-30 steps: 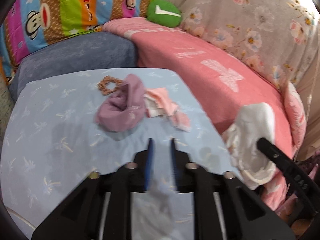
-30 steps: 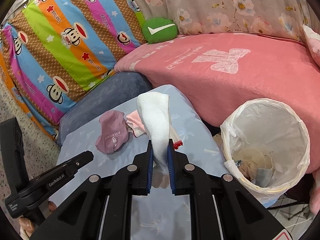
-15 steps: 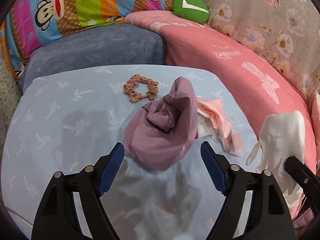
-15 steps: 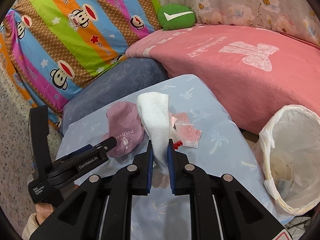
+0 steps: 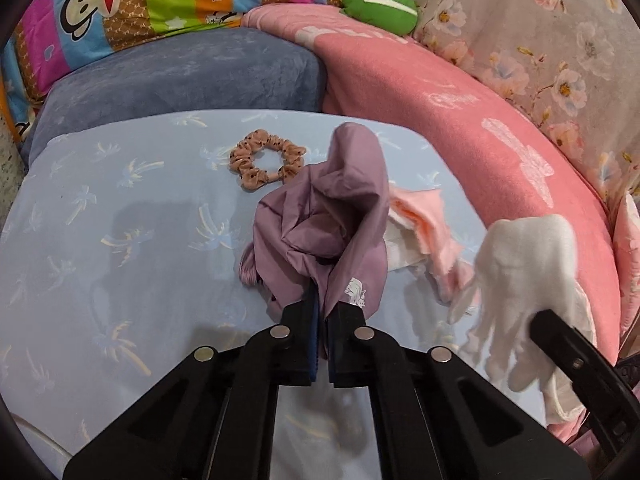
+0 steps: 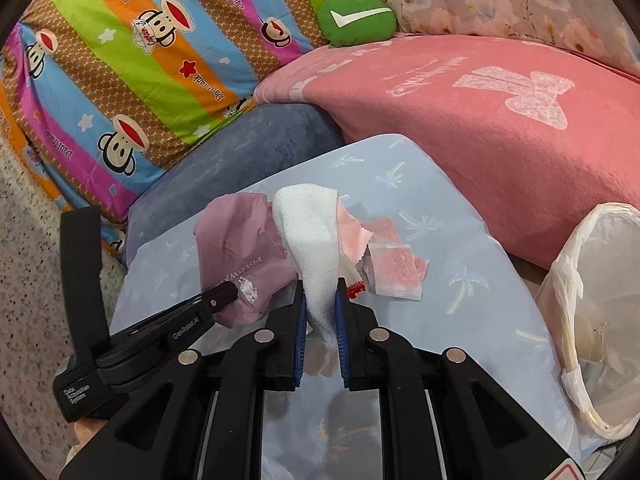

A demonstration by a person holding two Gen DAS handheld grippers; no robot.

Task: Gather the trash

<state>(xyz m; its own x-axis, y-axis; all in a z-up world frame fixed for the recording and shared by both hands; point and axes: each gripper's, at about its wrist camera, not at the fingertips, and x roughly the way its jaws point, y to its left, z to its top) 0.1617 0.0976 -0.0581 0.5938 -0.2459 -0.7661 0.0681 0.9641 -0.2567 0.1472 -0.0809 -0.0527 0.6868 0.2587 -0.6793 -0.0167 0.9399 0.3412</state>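
My left gripper is shut on a crumpled purple bag that rests on the light blue table; the bag also shows in the right wrist view, with the left gripper at its near edge. My right gripper is shut on a white cloth, held above the table; the cloth also shows at the right of the left wrist view. Pink and white wrappers lie on the table beside the bag, also in the left wrist view.
A bin with a white liner stands off the table's right edge. A brown scrunchie lies on the table behind the bag. A blue cushion, a pink blanket and striped bedding surround the table.
My left gripper opened, moved forward to the purple bag and closed on its near edge. My right gripper, still holding the white cloth, swung left away from the bin.
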